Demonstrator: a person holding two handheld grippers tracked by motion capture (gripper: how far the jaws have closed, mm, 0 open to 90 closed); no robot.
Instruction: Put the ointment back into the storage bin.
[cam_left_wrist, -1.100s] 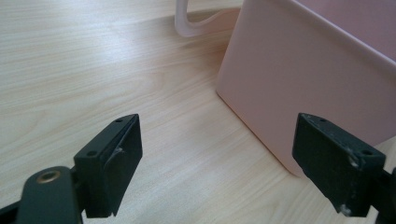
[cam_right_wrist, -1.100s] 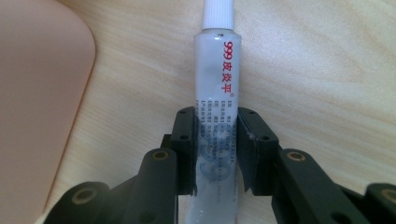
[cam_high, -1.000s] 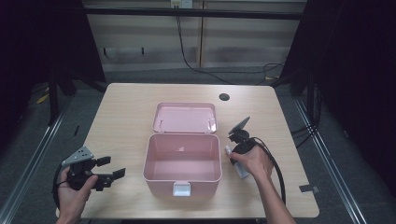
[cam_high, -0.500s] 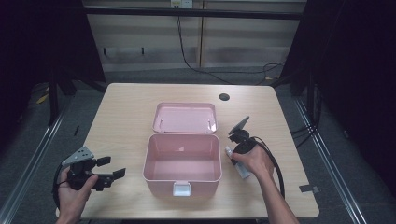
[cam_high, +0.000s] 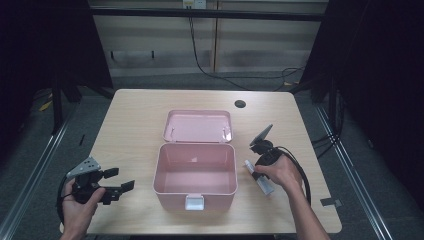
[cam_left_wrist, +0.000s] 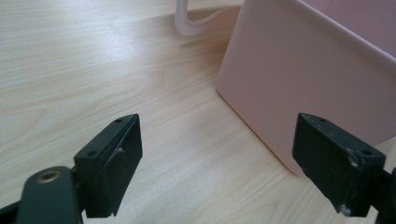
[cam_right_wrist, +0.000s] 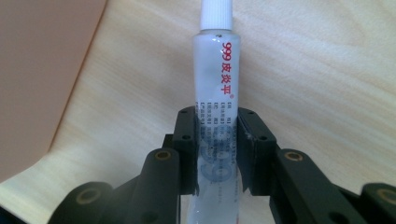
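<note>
— Two grippers at work; how do their jaws stand?
— The right gripper (cam_right_wrist: 218, 140) has its jaws clamped on a white ointment tube (cam_right_wrist: 215, 79) with red lettering, pads pressing both sides of it, white cap pointing away.
— And where is the tube?
— It lies low over the tabletop (cam_high: 135, 120), just right of the open pink box (cam_high: 195, 172), whose lid (cam_high: 199, 126) lies flat behind it.
— What about the left gripper (cam_high: 116, 184)?
— Jaws wide apart with nothing between them, near the tabletop's front left corner, pointing toward the box's side wall and apart from it.
</note>
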